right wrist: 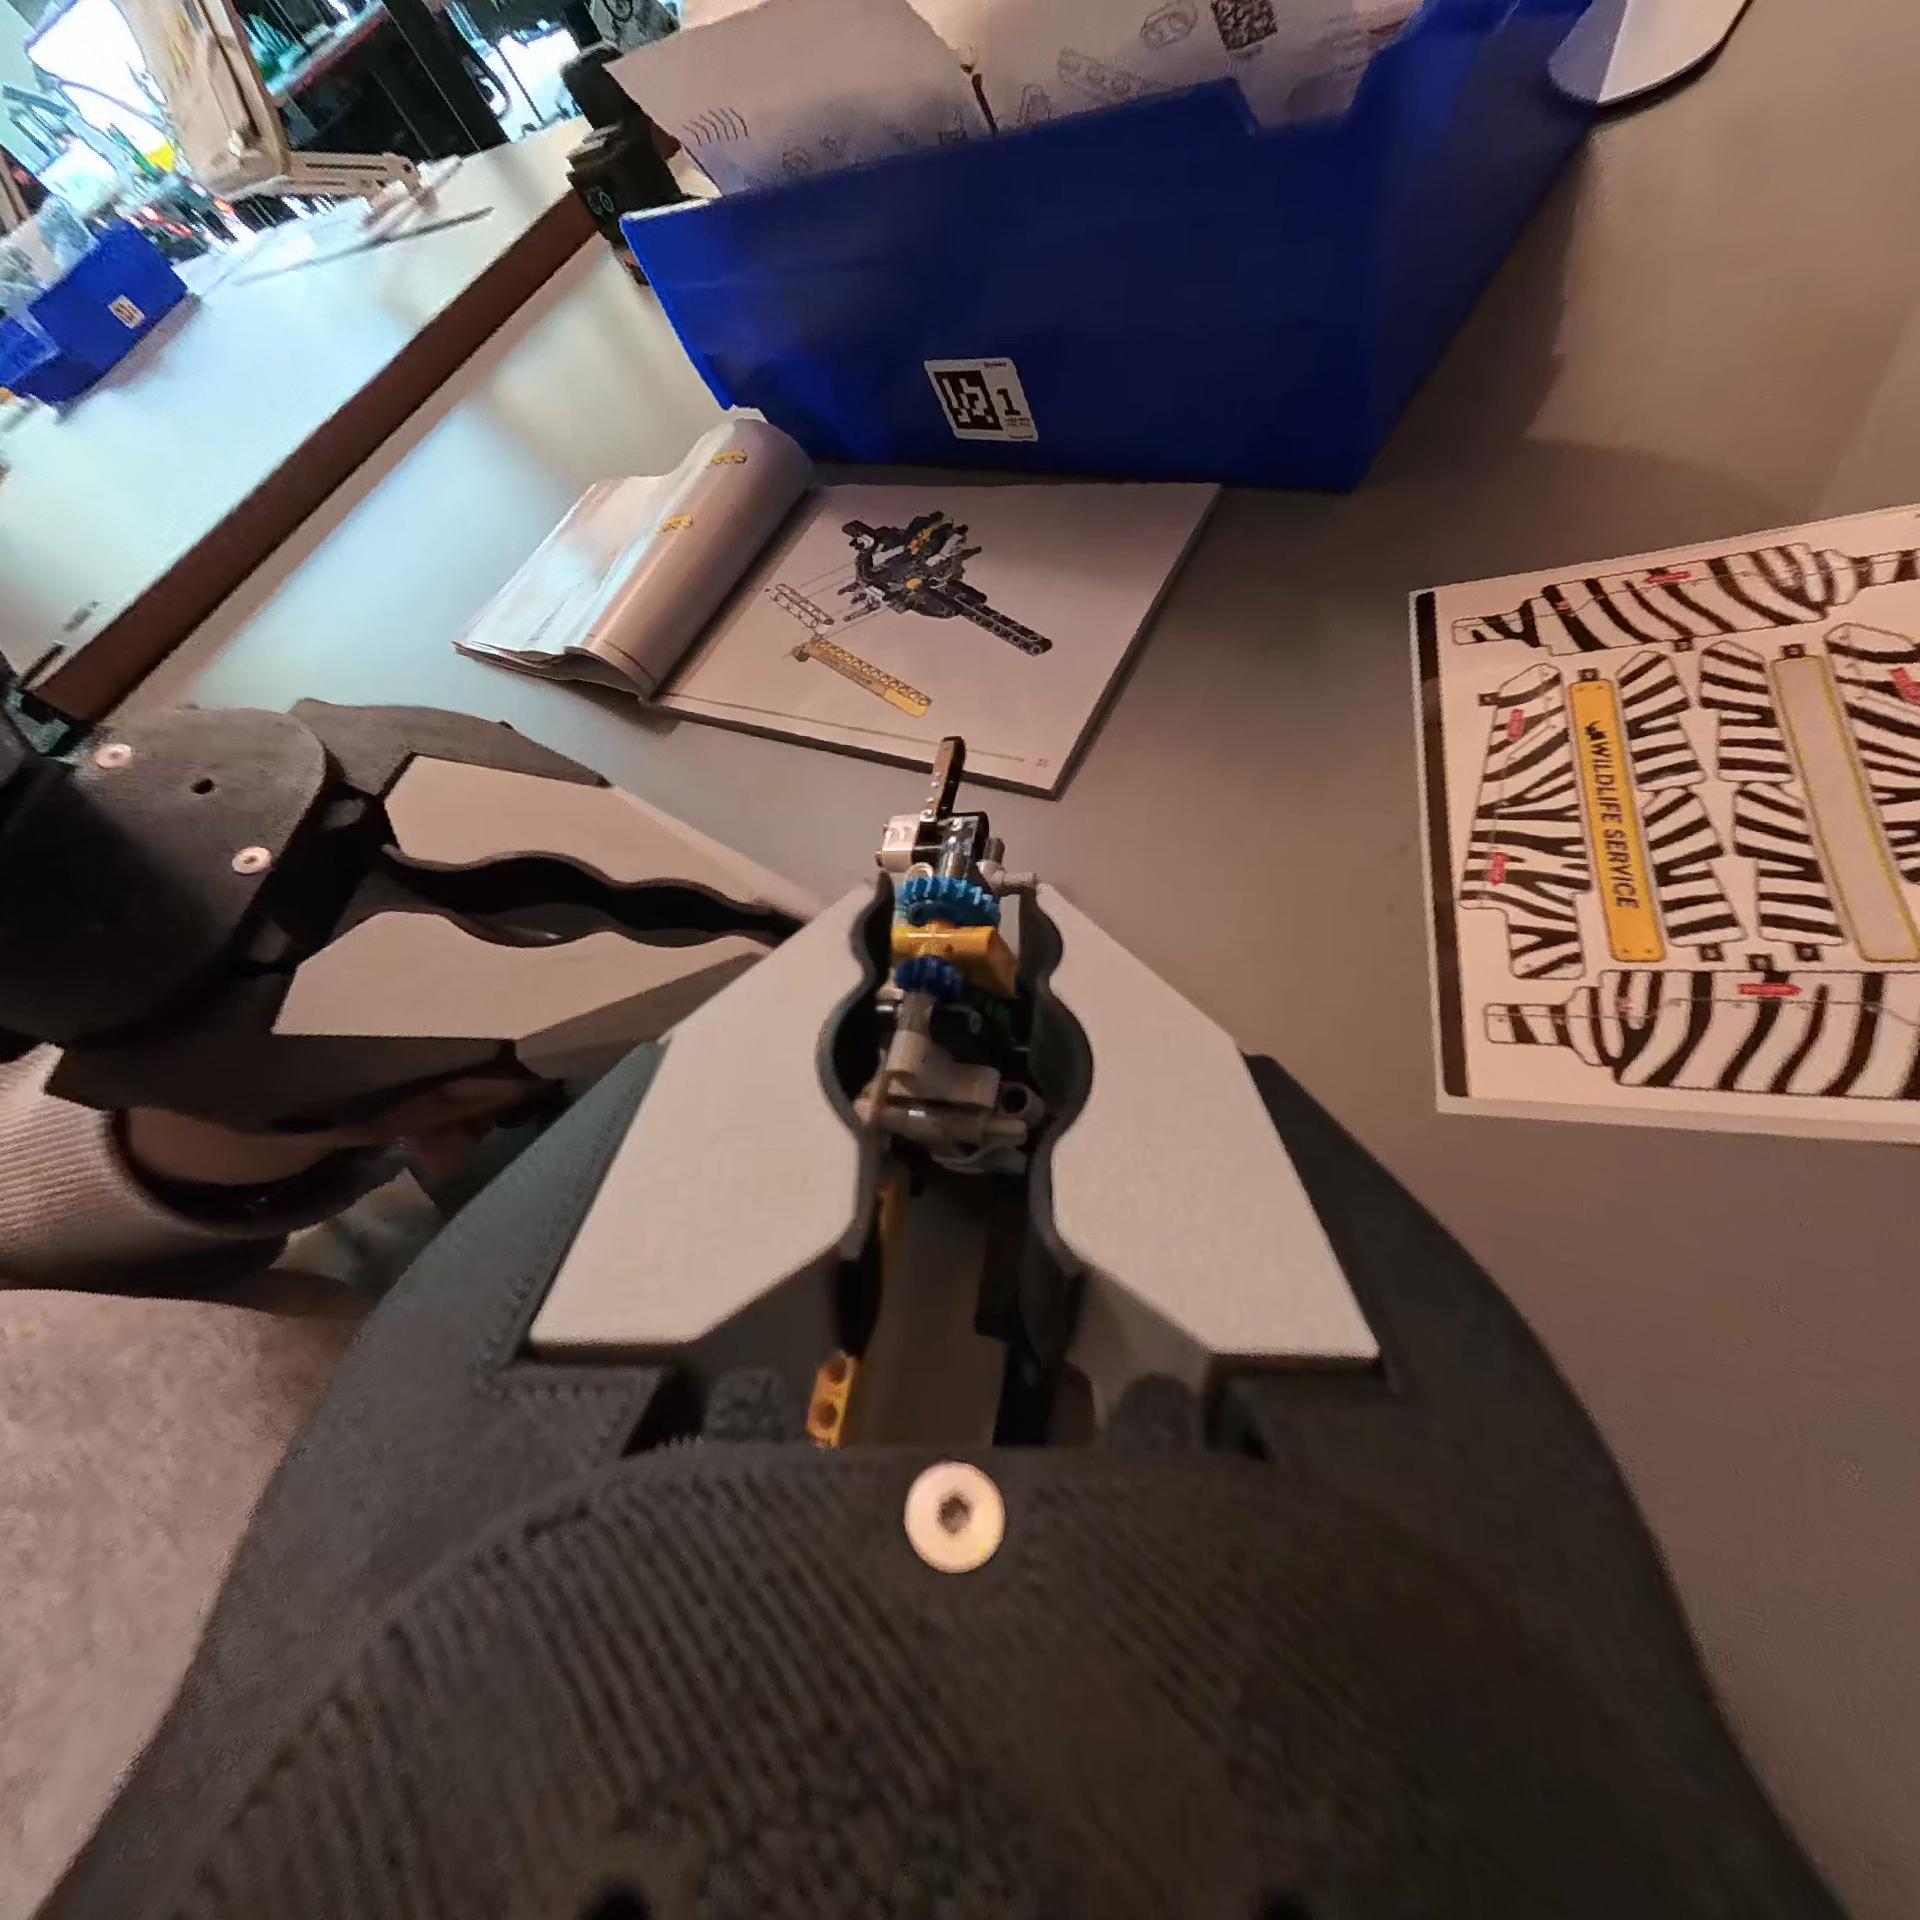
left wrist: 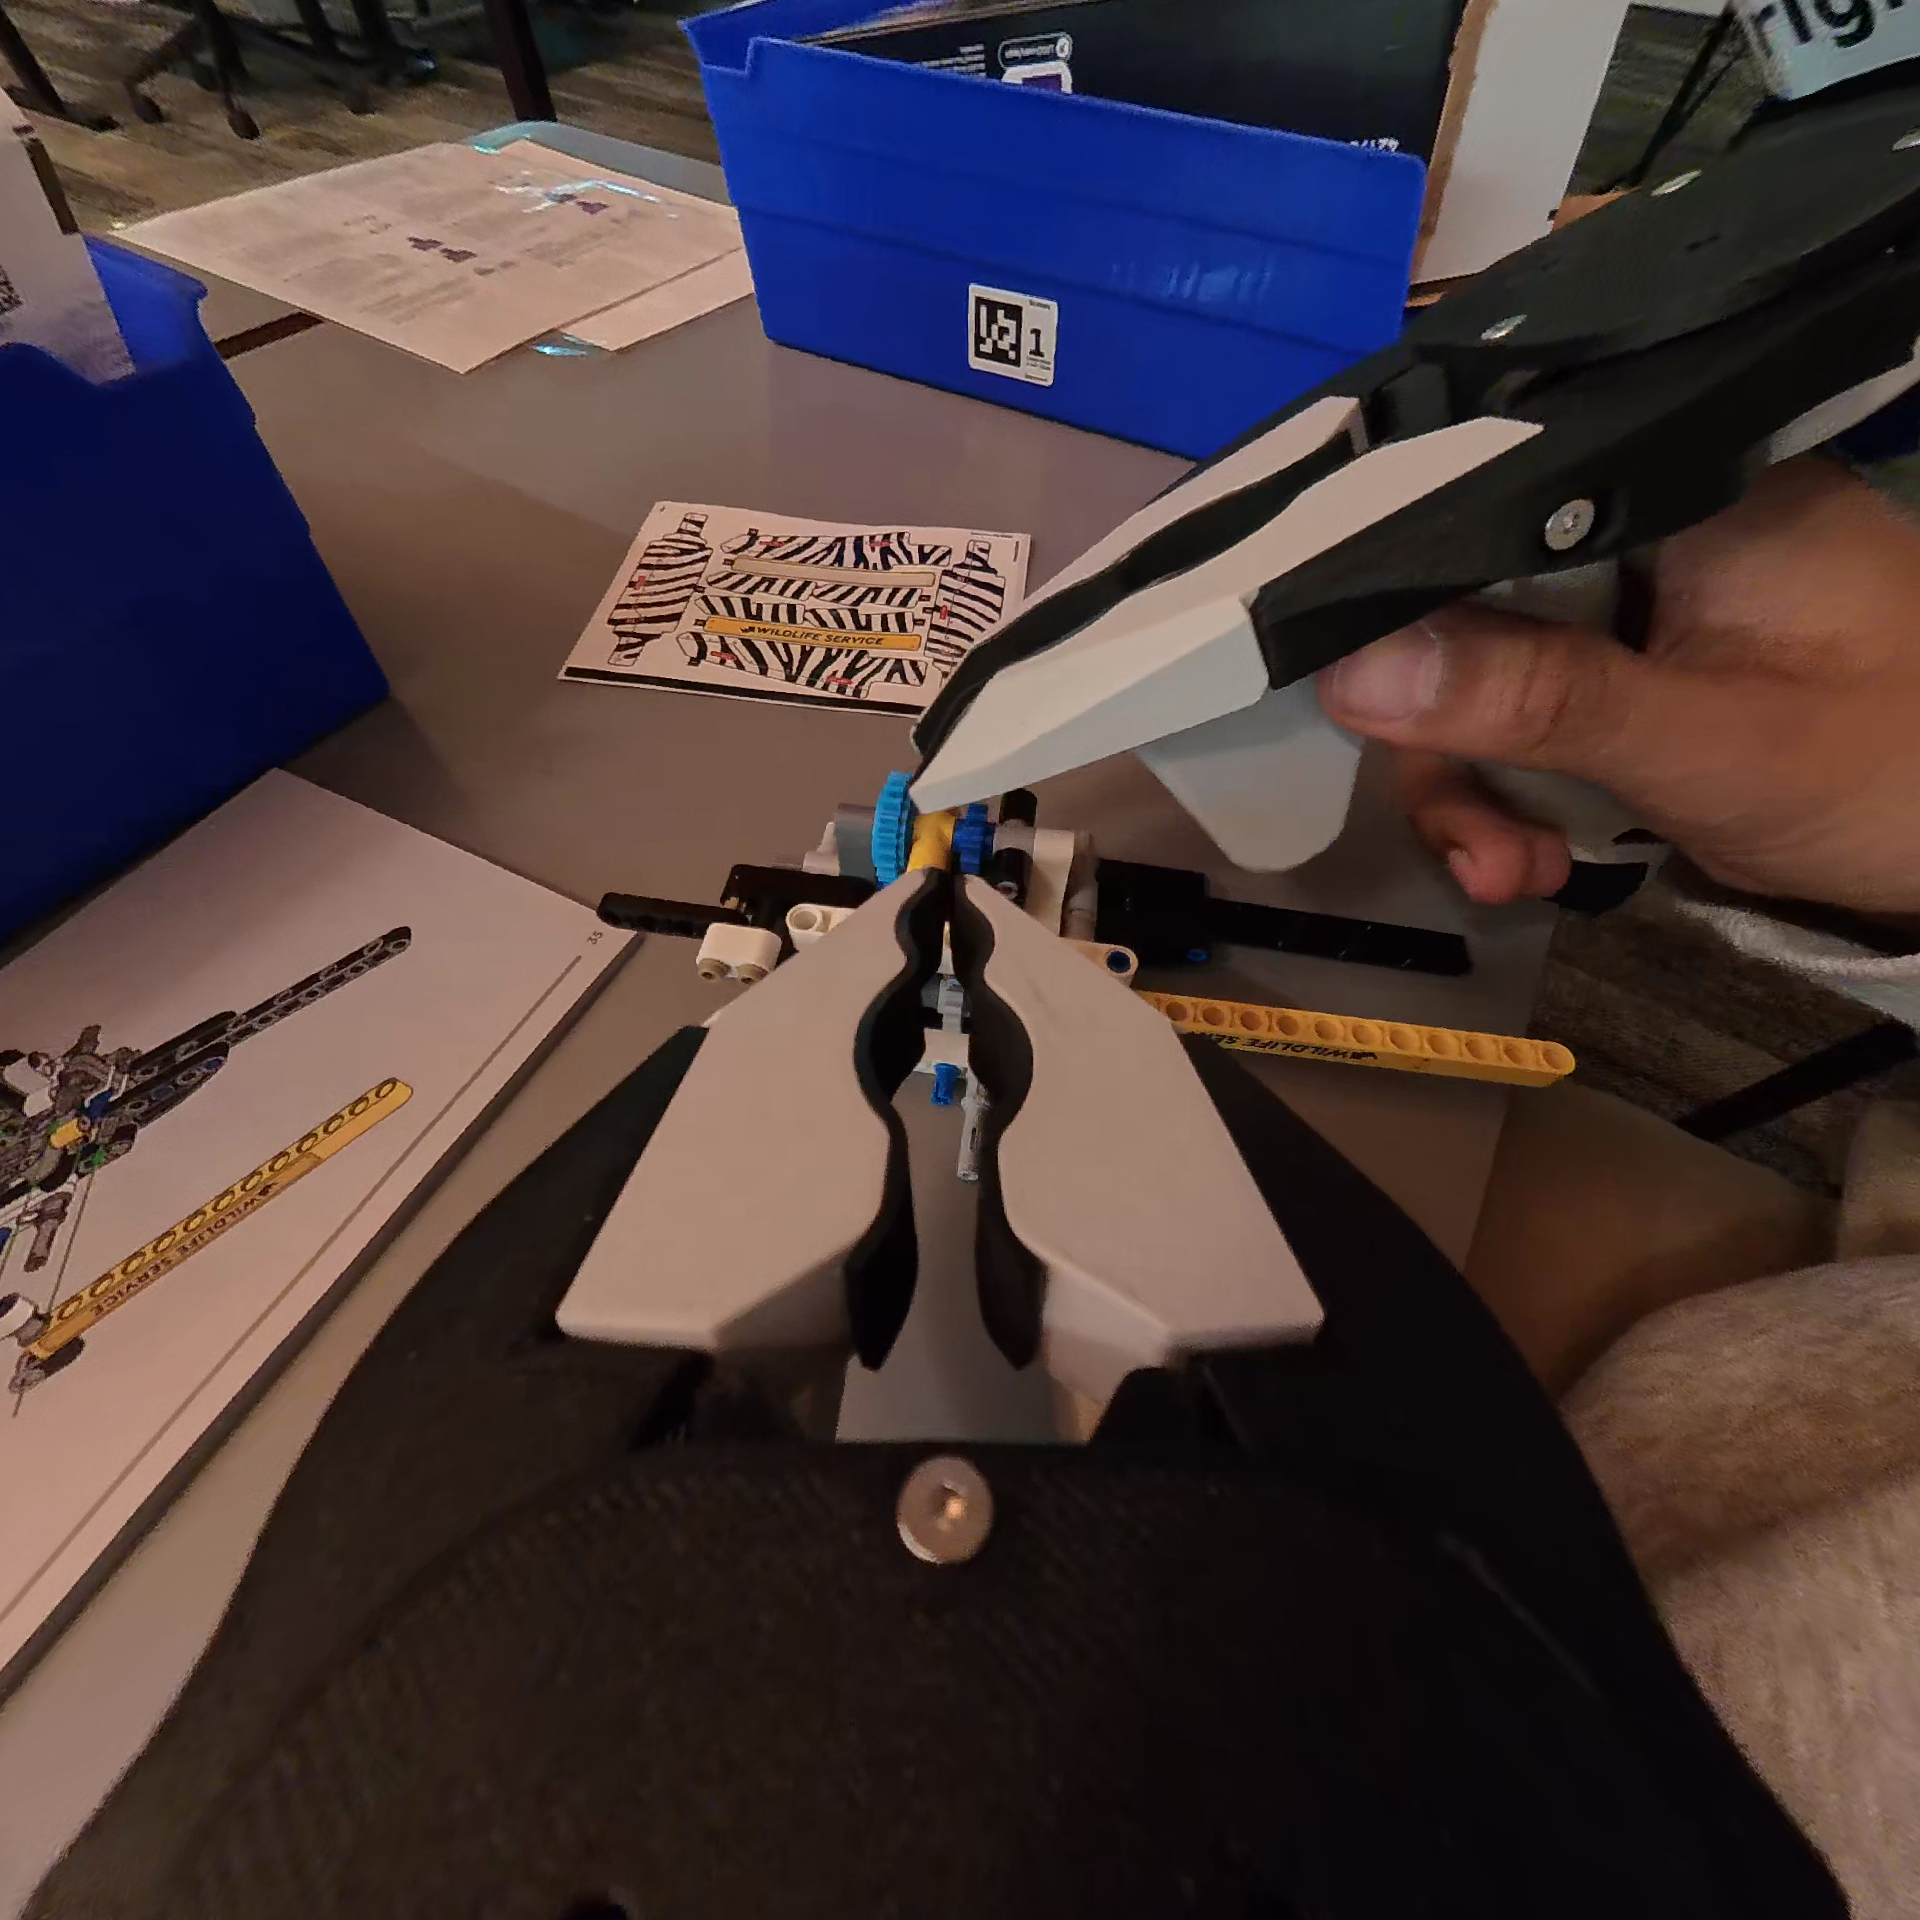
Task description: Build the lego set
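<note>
A small lego assembly [left wrist: 1039, 862] of black, white and grey parts, with blue gears and a yellow piece, sits on the grey table. It also shows in the right wrist view [right wrist: 940, 935]. My right gripper [right wrist: 948, 899] straddles its gear section, both fingers against its sides; in the left wrist view it [left wrist: 920, 795] comes down from the upper right. My left gripper [left wrist: 943, 883] is shut, its tips touching the assembly's near side below the yellow piece; whether it pinches a part is hidden. It enters the right wrist view [right wrist: 795, 925] from the left. A long yellow beam [left wrist: 1371, 1039] lies beside the assembly.
An open instruction booklet [left wrist: 260, 1039] lies to the left, a zebra sticker sheet [left wrist: 810, 608] behind the assembly. Blue bins stand at the back [left wrist: 1039, 208] and far left [left wrist: 156, 623]. Loose papers [left wrist: 436, 239] lie at the back. The table edge [left wrist: 1517, 1091] is close on the right. My two grippers' fingertips are within a few centimetres of each other.
</note>
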Motion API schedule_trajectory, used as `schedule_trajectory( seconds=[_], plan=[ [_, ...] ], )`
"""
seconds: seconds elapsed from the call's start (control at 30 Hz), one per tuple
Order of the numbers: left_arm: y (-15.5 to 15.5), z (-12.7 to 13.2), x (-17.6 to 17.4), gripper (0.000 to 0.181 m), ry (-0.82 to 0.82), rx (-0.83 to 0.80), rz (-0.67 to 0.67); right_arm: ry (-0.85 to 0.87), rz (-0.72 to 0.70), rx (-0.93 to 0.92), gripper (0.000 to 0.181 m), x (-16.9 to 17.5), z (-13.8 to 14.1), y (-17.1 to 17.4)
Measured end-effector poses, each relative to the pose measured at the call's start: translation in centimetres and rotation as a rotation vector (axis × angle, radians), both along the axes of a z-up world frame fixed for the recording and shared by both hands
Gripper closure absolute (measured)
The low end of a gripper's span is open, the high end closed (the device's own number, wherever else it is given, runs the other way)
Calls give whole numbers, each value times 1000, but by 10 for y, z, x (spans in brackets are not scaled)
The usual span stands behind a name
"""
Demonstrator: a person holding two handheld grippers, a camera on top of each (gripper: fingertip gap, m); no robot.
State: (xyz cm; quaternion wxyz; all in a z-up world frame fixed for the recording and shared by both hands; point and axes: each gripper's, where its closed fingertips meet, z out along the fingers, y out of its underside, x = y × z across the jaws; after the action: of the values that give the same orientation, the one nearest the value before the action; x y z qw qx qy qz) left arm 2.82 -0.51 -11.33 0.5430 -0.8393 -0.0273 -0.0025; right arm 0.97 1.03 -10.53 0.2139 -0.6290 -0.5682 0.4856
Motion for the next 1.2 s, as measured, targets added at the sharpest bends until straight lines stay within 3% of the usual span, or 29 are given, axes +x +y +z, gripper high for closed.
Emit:
schedule_trajectory(
  seconds=[0.03,0.2,0.63,0.87,1.2],
  plan=[
    [0,0,0,181,0,0,-2,-5,-8,19,161,1,-1,2],
    [0,0,0,181,-2,-2,-2,-11,-46,64,161,5,0,6],
    [2,-3,3,181,-34,-15,-17,-44,-21,-52,166,2,-6,-1],
    [3,-6,4,181,-40,-35,-30,-28,13,-109,153,-2,-3,-7],
    [3,-8,4,181,-61,-47,-33,-22,29,-135,162,-4,-5,-4]
  ],
)
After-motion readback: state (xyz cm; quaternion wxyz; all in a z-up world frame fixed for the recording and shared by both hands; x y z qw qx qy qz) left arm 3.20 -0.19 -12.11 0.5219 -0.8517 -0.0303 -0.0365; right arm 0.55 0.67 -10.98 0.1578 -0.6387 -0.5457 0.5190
